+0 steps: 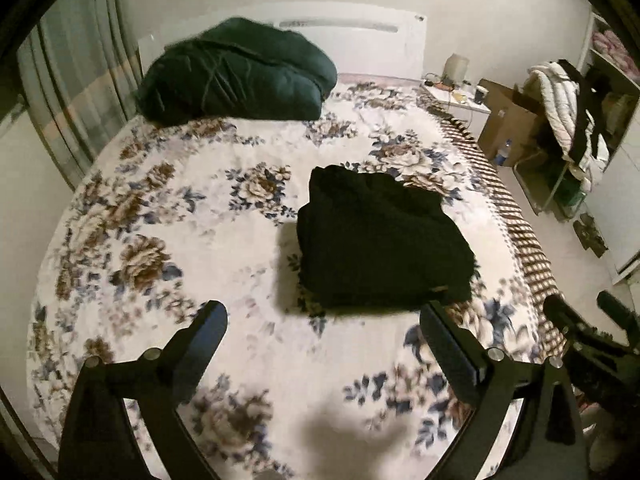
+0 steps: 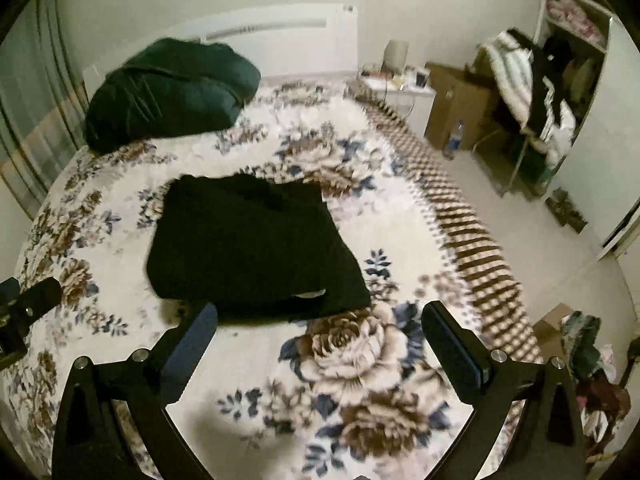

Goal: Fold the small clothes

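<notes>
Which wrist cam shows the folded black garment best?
Right wrist: the folded black knit garment sits larger and closer to centre, with a pale tag visible at its near edge. The left wrist view shows it smaller, right of centre, near edge just beyond that gripper's fingers.

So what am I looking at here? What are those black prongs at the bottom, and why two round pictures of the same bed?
Each picture comes from a wide-angle camera mounted on a handheld two-finger tool; a person holds one per hand. The prongs are the tool's fingers. One picture looks past the left gripper, the other past the right gripper. Both are open and hold nothing. On the floral white bedspread lies a folded black knitted garment, and a dark green bundled quilt sits near the white headboard.
</notes>
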### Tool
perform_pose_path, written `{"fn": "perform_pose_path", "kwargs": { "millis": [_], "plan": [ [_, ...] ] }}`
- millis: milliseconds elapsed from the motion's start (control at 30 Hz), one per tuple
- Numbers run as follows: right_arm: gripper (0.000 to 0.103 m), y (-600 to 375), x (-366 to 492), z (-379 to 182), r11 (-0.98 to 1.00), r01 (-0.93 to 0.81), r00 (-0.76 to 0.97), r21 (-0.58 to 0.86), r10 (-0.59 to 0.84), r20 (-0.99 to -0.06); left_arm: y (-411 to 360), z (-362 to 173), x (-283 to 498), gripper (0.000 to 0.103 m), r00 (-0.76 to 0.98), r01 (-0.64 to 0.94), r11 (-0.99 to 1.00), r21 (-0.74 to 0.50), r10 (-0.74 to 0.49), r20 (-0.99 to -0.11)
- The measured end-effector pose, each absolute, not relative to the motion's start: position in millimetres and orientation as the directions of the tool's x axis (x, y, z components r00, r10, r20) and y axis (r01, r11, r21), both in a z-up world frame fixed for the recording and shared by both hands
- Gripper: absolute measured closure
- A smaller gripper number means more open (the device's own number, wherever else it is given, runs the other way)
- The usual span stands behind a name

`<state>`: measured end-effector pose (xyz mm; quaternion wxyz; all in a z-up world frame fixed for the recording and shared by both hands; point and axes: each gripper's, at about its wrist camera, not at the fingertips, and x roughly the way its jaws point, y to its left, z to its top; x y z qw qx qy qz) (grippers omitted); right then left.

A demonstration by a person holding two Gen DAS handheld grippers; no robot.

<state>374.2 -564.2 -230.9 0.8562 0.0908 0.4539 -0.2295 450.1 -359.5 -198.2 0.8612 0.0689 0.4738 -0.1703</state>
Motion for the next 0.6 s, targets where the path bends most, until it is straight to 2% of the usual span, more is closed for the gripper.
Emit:
{"fn": "perform_pose_path", "kwargs": {
  "millis": [300,600],
  "plan": [
    [0.000,-463,237,-103,0.873,0.485,0.553,-0.058,-0.357,-0.753,-296,-100,337,0.004,0.553,0.422,0.906,-0.038,-0.290,-0.781],
    [0.000,-379,117,11,0.866,0.495,0.621,-0.067,-0.406,-0.670,-255,-30,253,0.004,0.604,0.436,0.900,-0.021,-0.310,-0.735]
  ]
}}
